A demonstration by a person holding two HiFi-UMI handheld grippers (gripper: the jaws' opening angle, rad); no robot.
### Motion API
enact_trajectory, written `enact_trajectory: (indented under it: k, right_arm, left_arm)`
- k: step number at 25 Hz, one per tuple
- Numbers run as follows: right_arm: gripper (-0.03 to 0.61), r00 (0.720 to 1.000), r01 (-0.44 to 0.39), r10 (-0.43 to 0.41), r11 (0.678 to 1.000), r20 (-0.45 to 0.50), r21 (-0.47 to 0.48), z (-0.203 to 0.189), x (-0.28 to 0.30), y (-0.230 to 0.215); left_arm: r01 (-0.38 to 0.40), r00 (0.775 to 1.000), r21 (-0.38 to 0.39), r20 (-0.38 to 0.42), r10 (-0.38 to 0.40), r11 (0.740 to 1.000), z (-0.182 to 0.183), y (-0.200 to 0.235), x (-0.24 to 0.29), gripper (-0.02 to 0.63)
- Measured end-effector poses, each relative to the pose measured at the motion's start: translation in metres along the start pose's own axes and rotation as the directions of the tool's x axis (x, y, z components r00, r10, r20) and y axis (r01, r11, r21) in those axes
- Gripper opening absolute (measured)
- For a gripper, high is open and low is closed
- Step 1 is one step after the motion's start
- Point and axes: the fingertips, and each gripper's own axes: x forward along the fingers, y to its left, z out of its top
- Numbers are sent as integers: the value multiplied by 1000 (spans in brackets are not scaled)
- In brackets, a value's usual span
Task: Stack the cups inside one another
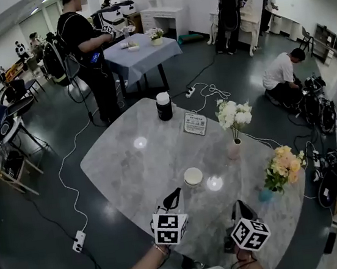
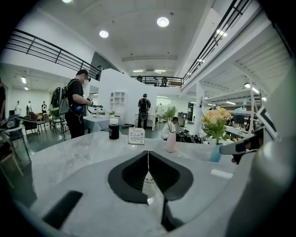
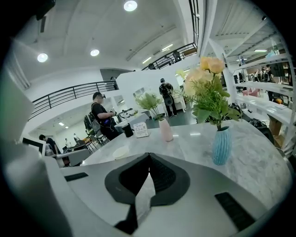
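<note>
Head view first, and there's the grey marble table spread out below; the cup, pale and seen from straight above, stands on it towards the near edge, just ahead of the left gripper and a touch to its right; from up here I can't tell whether those tips reach its rim; the right gripper hangs alongside over the same edge, apart from the cup; further back sit a black jar, a small sign card and a pink vase of white flowers, with a blue vase of yellow flowers off to the right; people stand and crouch beyond the table

Over to the left gripper view: the left gripper has its jaws pressed together tip to tip, no gap at all; in the slot beneath the tips a pale shape with a dark mark shows, and whether that is the cup, or whether it is pinched, I can't make out; black jar, sign card and pink vase line up beyond

Now the right gripper view: the right gripper is closed too, tips meeting, nothing between them, only bare marble in the opening below; the cup sits low on the table off to the left, apart from this gripper; the pink vase stands behind, the blue vase near on the right
</note>
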Motion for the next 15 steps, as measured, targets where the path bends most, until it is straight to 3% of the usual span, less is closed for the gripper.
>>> enact_trajectory:
  k: [15]
  right_arm:
    - [6,983,-182,181,975,-18,-125,-8,-23,36]
  left_arm:
    - [-75,997,-108,4,76,991,-20,-24,-84,11]
